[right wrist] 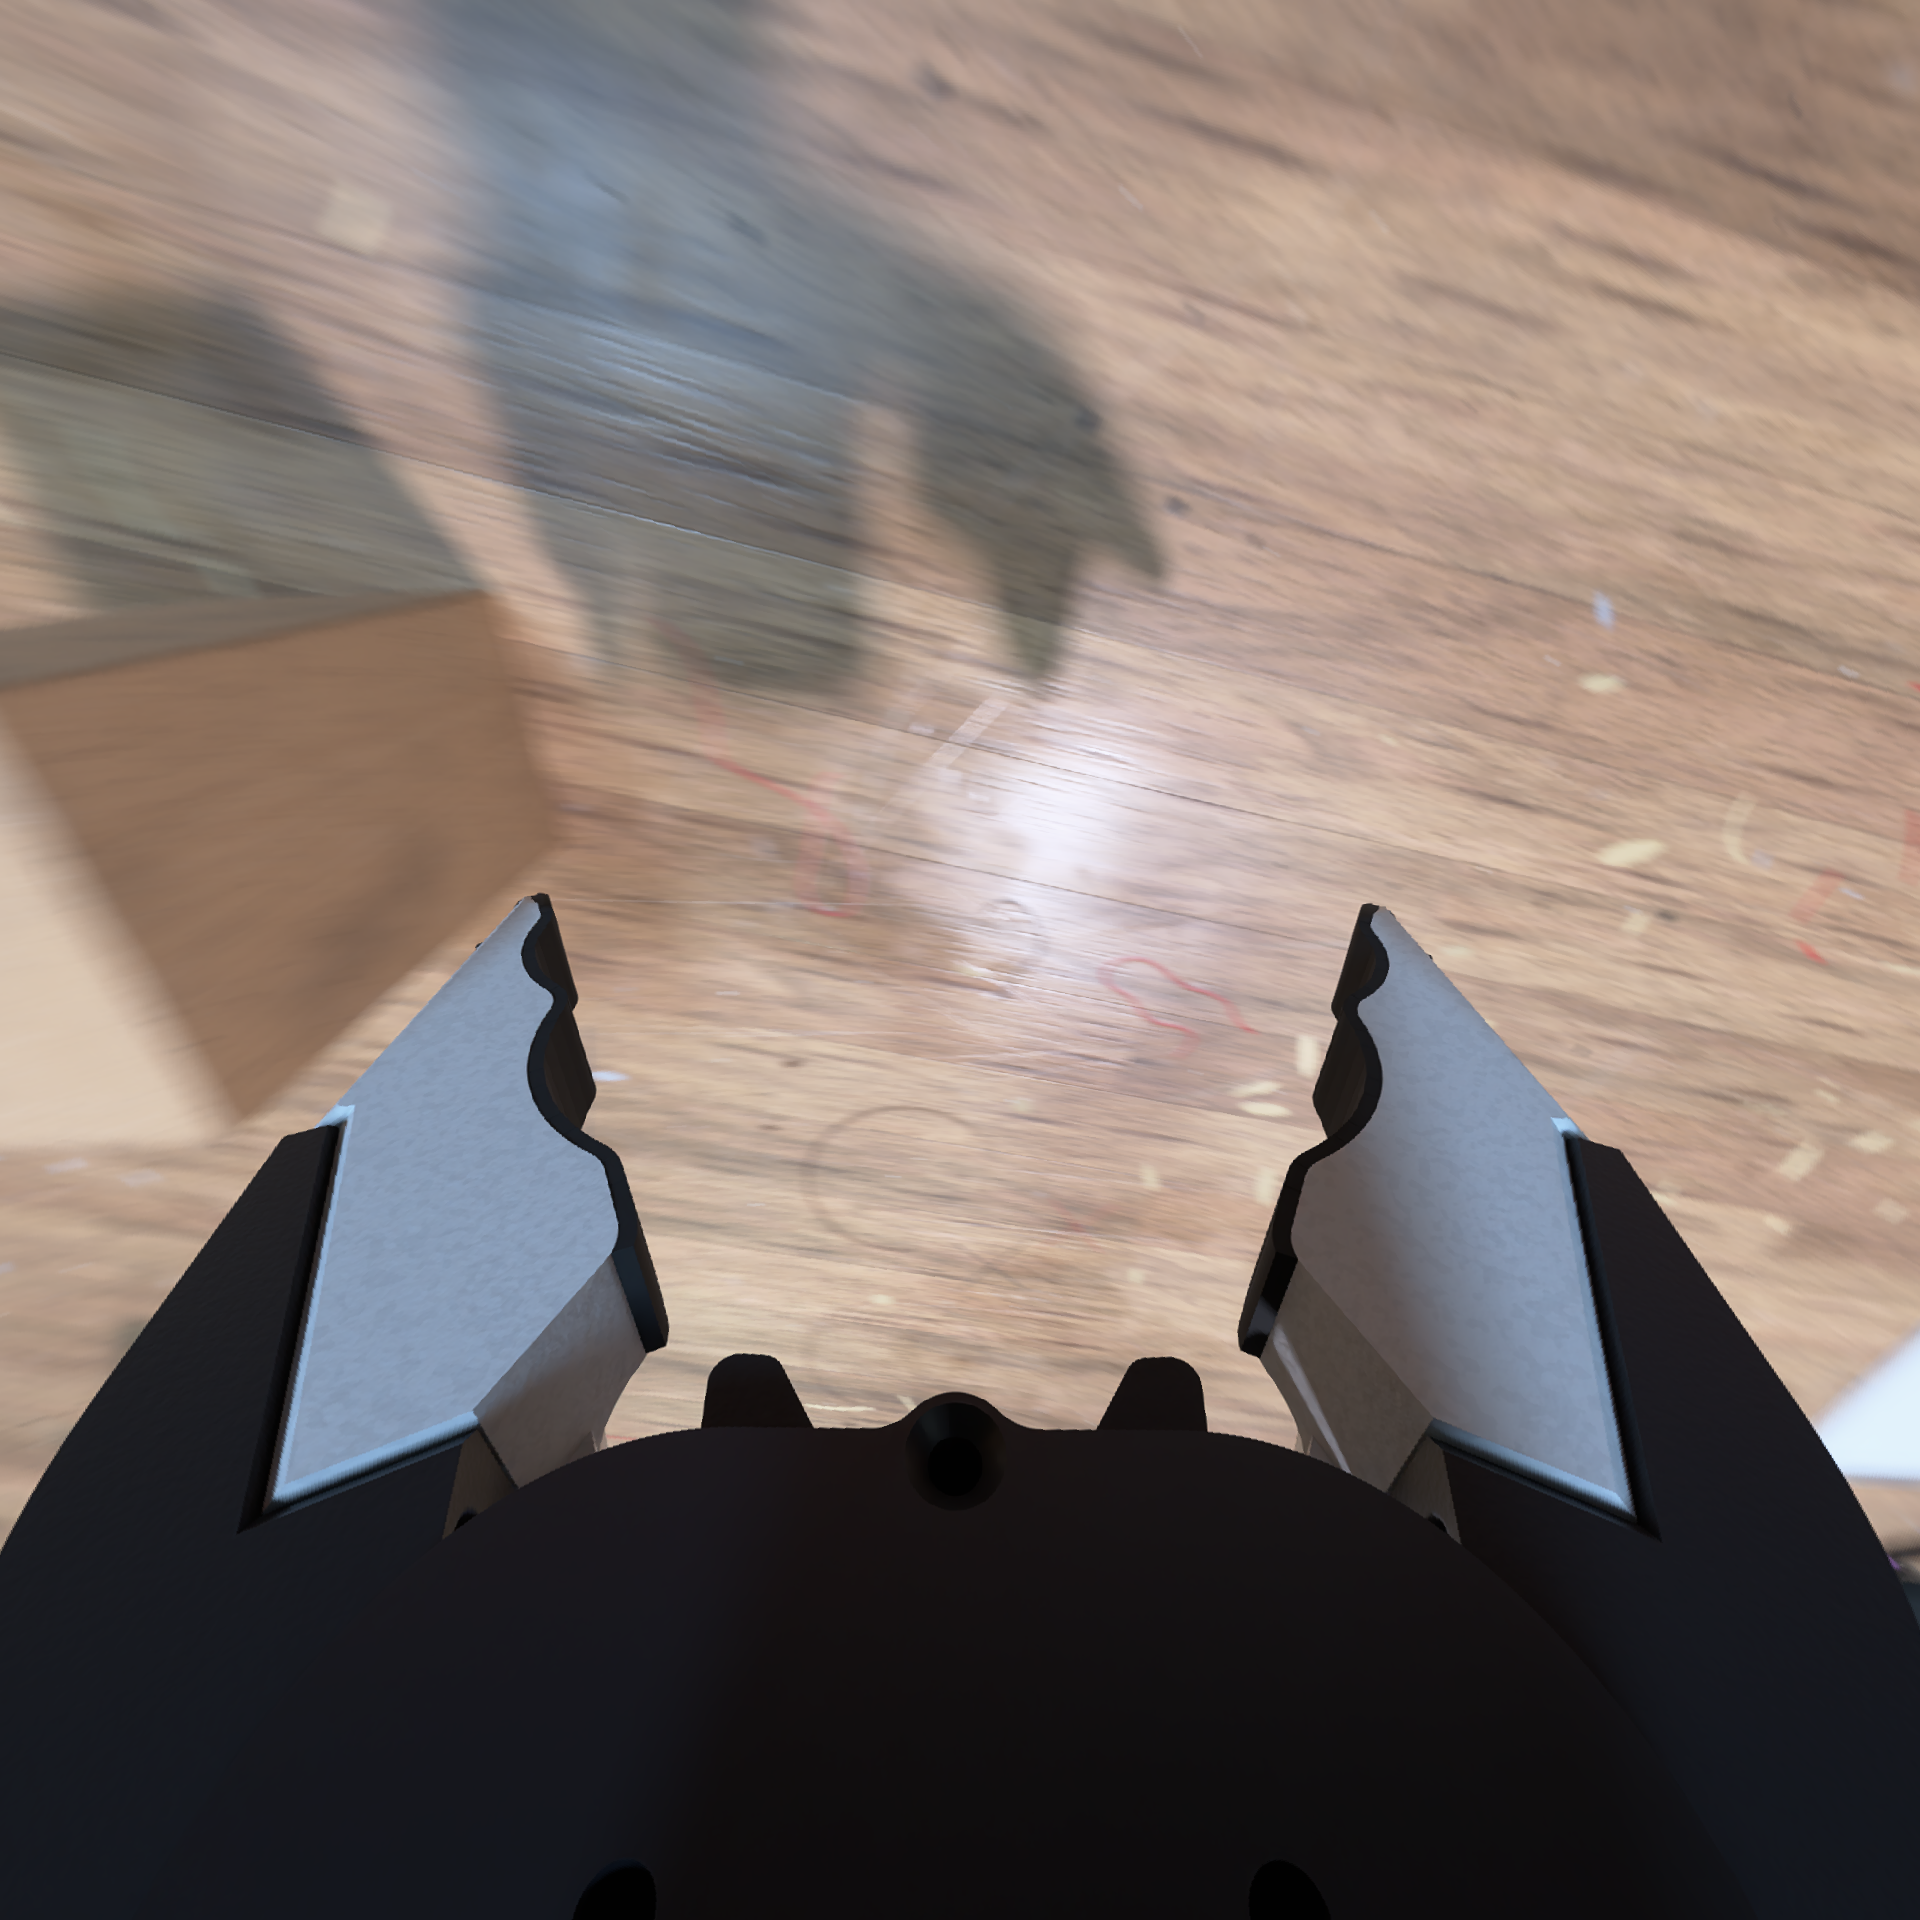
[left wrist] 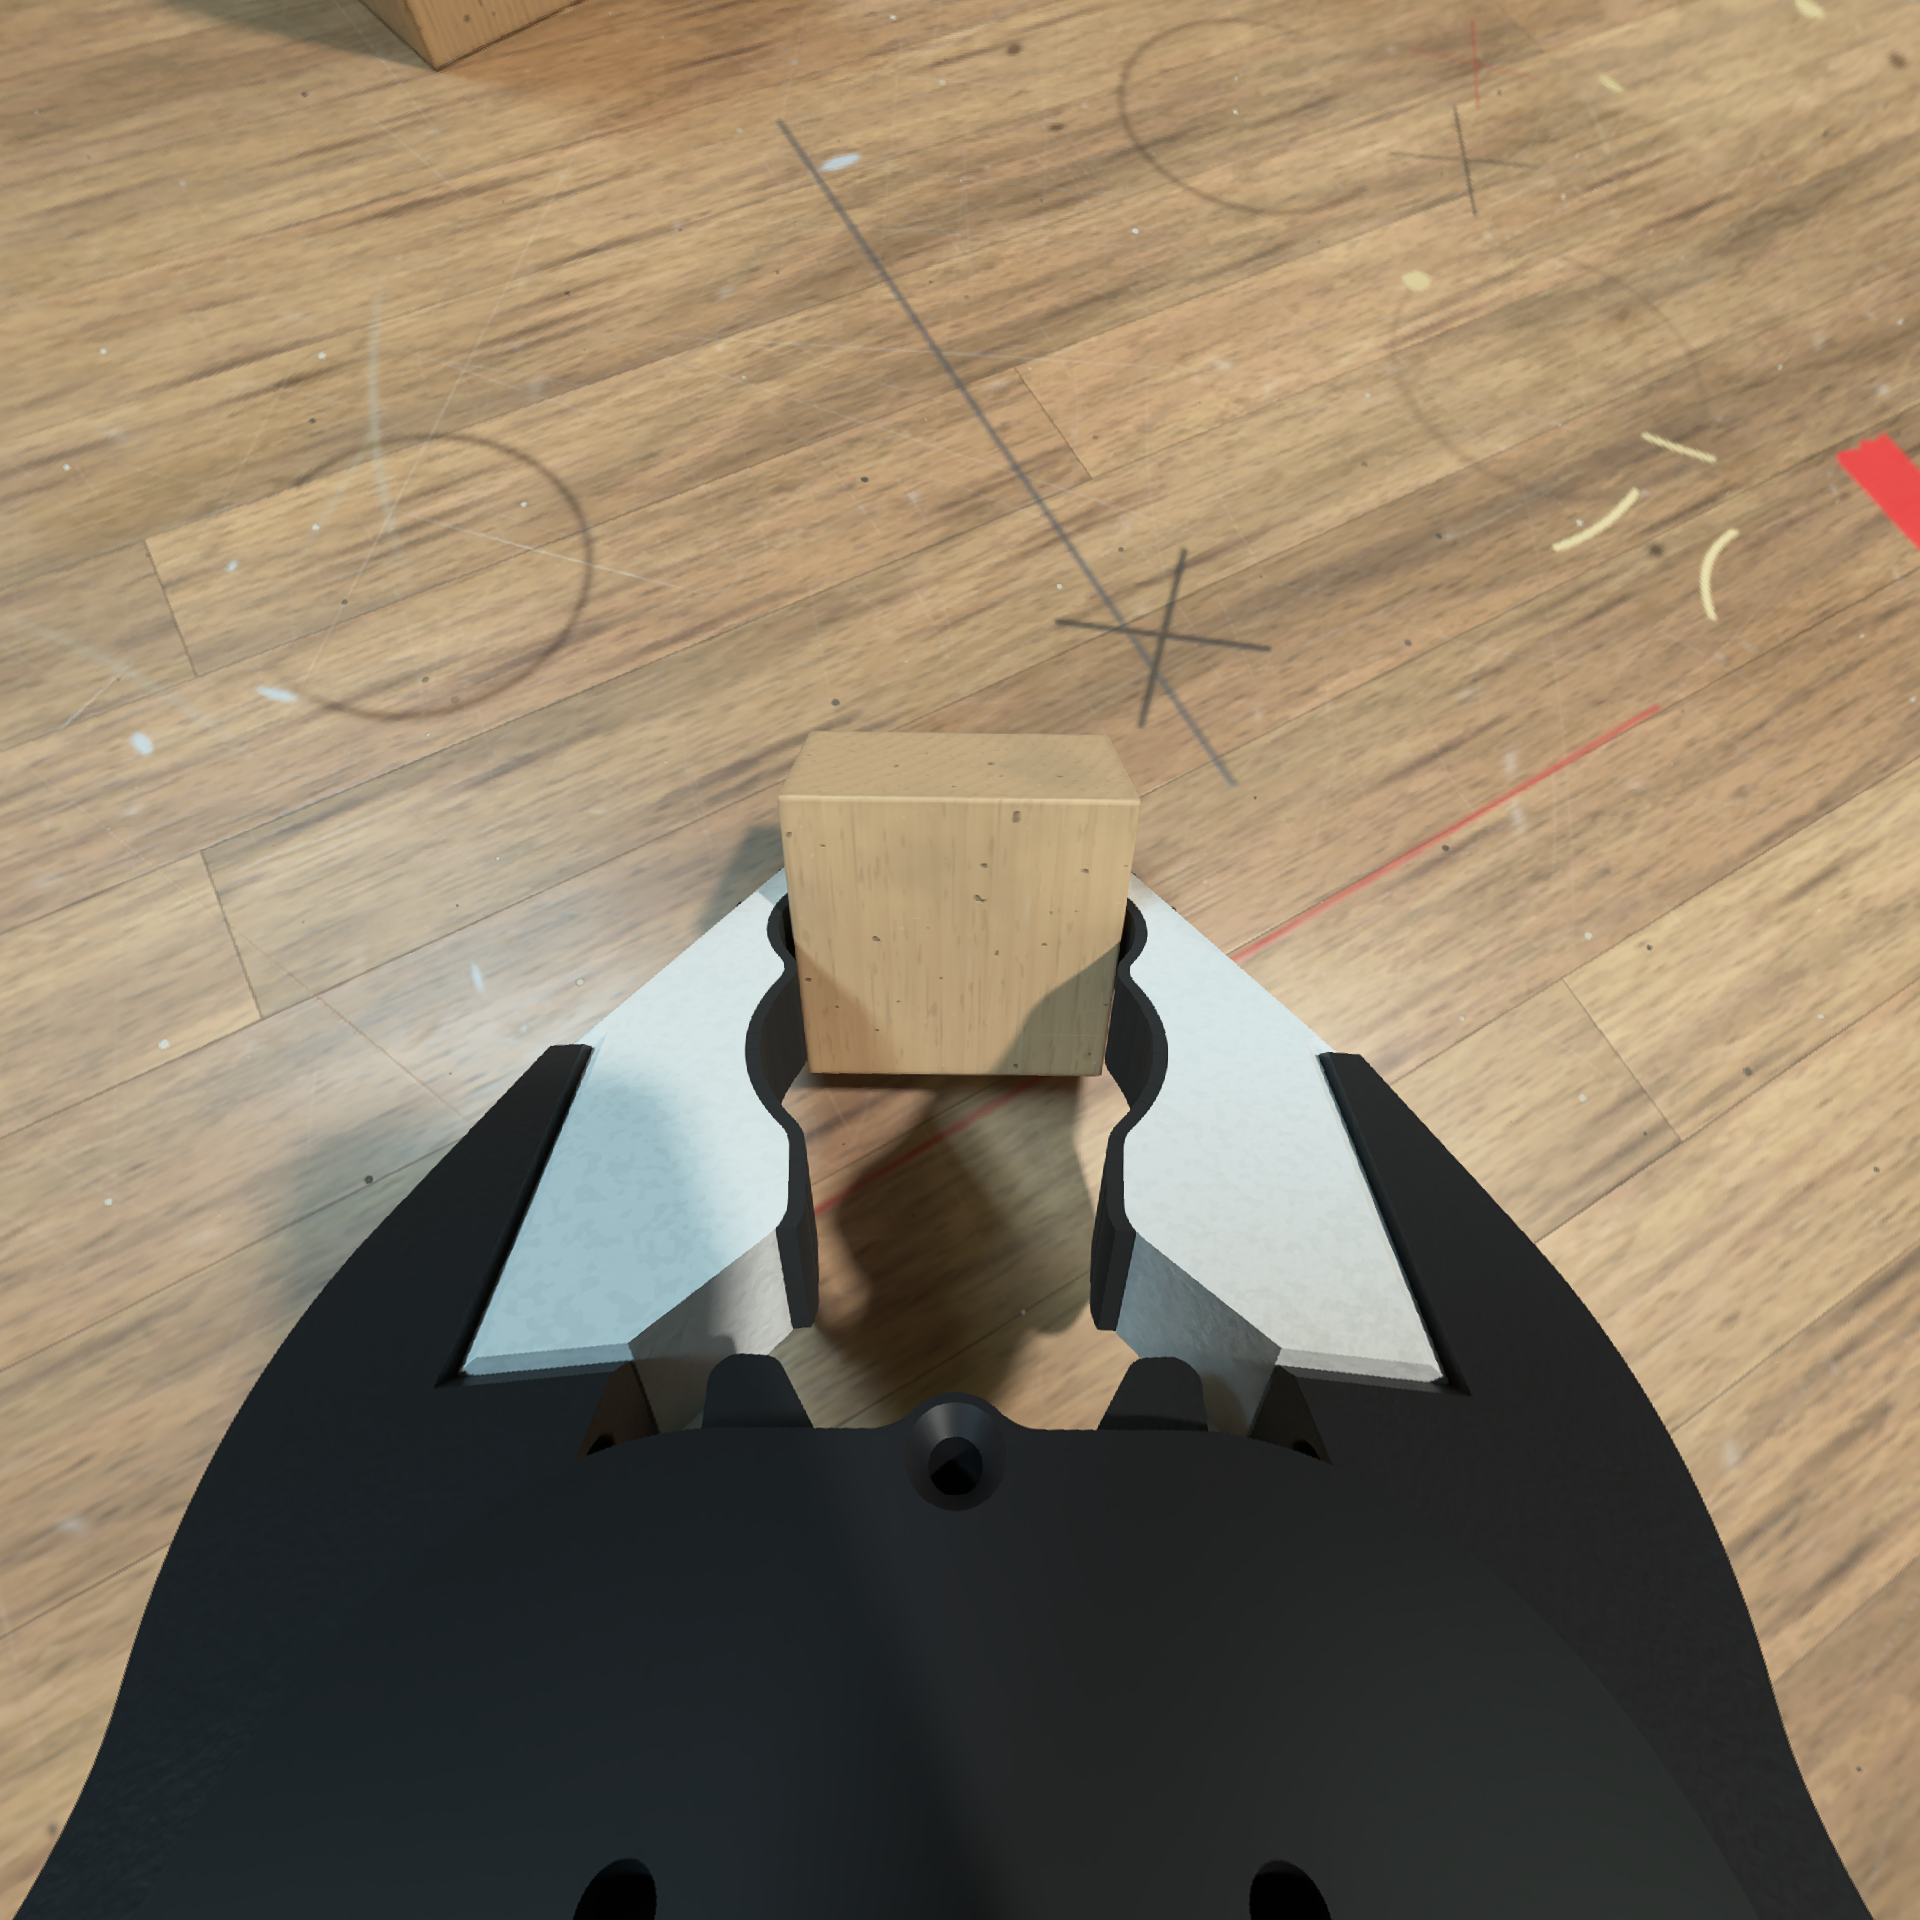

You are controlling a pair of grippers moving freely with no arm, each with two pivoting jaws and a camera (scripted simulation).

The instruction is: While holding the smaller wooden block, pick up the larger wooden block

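Observation:
My left gripper (left wrist: pixel 956 914) is shut on the smaller wooden block (left wrist: pixel 956 904), a pale cube held between the fingertips above the wooden table. The larger wooden block shows as a corner at the top left of the left wrist view (left wrist: pixel 468 26) and as a big blurred tan box at the left of the right wrist view (right wrist: pixel 249 831). My right gripper (right wrist: pixel 961 925) is open and empty, with the larger block to the left of its left finger (right wrist: pixel 488 1091), outside the jaws. The right wrist view is motion-blurred.
The plank tabletop (left wrist: pixel 1455 935) carries pencil circles, crosses, thin red lines and pale wood shavings (left wrist: pixel 1600 520). A red strip (left wrist: pixel 1886 488) lies at the right edge. Gripper shadows fall on the table (right wrist: pixel 727 468) ahead of the right gripper.

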